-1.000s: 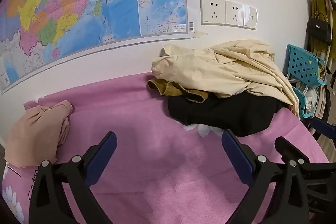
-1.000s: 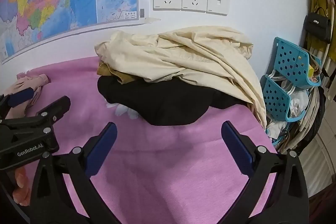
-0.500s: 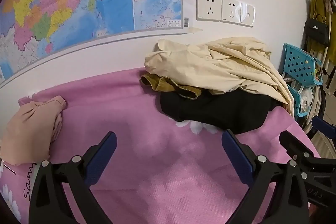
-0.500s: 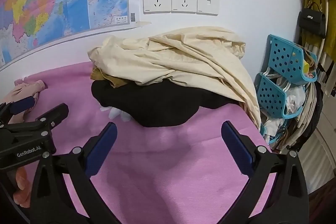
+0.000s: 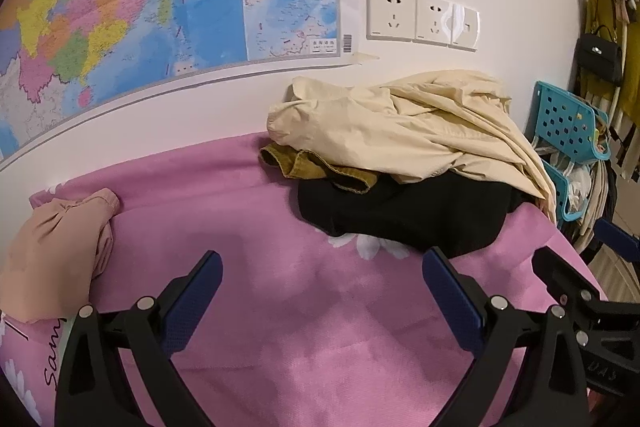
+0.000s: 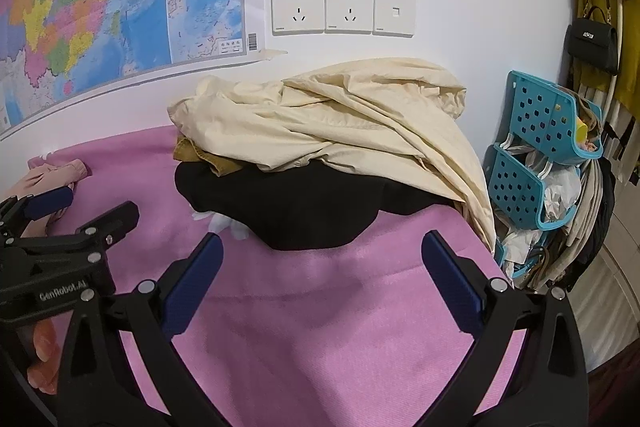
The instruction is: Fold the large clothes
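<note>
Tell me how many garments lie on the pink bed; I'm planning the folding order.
4: a cream garment atop the pile by the wall, a mustard one beneath it, a black one at the bottom, a peach one apart at left. More may be hidden underneath.

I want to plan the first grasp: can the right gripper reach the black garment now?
Probably yes. The right gripper has its jaws open over bare pink sheet, and the black garment lies just ahead, its near edge uncovered.

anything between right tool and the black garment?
Nothing but bare pink bedsheet, seen in the right wrist view: the right tool is open, and the black garment lies just ahead under the cream one.
</note>
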`<state>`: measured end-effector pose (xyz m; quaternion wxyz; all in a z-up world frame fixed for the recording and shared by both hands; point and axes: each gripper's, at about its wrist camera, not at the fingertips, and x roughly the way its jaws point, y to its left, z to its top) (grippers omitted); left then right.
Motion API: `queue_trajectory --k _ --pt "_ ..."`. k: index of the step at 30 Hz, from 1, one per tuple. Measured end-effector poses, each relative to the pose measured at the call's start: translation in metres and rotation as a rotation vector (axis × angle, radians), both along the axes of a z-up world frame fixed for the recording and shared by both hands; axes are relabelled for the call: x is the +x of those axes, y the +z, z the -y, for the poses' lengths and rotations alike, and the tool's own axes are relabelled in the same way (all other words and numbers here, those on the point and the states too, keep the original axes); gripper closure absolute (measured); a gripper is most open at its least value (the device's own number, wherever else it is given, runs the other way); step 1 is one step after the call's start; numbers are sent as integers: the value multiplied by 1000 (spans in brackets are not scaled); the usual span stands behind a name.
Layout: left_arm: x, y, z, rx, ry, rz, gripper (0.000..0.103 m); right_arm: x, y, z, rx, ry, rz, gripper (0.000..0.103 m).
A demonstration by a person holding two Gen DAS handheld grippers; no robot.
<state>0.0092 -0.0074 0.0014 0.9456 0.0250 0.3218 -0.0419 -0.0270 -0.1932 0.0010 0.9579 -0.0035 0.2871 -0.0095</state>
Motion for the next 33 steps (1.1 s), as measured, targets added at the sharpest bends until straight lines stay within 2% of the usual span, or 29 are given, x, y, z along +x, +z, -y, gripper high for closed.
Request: queue_trajectory --k 33 --pt "0 -1 2 -5 12 8 7 3 2 2 12 4 9 5"
